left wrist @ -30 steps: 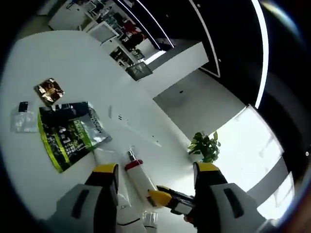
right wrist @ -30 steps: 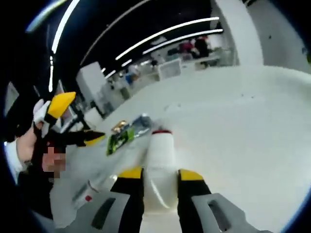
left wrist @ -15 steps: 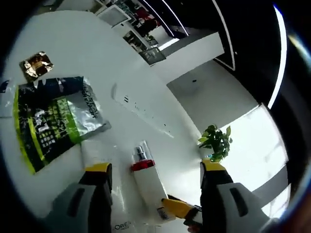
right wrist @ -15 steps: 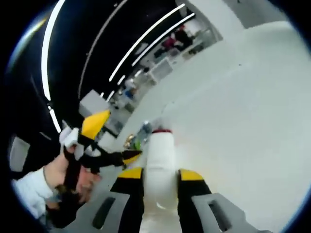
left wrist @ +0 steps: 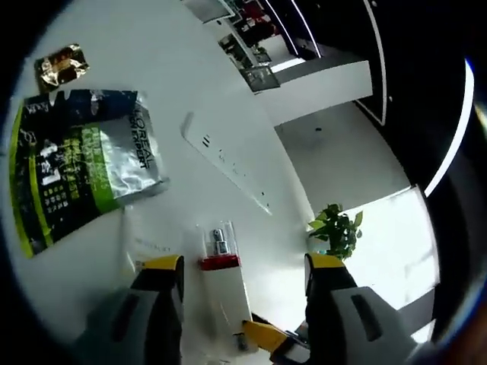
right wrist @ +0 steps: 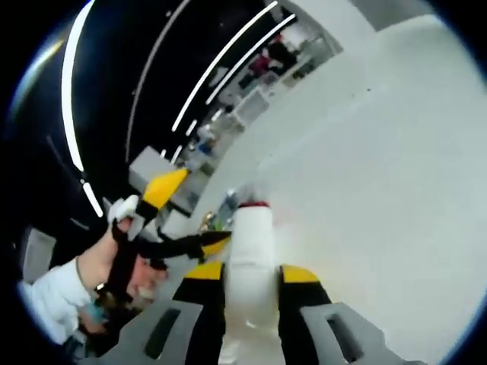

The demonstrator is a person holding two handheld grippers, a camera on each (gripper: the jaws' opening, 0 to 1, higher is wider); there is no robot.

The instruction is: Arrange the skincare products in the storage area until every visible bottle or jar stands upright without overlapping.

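Note:
A white bottle (left wrist: 225,293) with a red collar and a clear cap sits between the wide-apart jaws of my left gripper (left wrist: 242,266), which is open and touches nothing. My right gripper (right wrist: 253,272) is shut on the same white bottle (right wrist: 251,243), whose red collar points away from the camera over the white table (right wrist: 380,167). One yellow fingertip (left wrist: 262,334) of the right gripper shows at the bottle's lower end. In the right gripper view the left gripper (right wrist: 186,217) hangs at the left, open, held by a gloved hand (right wrist: 114,258).
A green and silver L'Oreal pouch (left wrist: 76,167) lies flat on the table, with a gold sachet (left wrist: 61,62) beyond it. A pale white carton (left wrist: 144,245) lies beside the bottle. A long slot plate (left wrist: 224,161) is set in the tabletop. A potted plant (left wrist: 335,232) stands past the table edge.
The left gripper's camera has come closer to the table, so the pouch looks larger. The right gripper stays shut on the white bottle. In the right gripper view the left gripper has shifted slightly.

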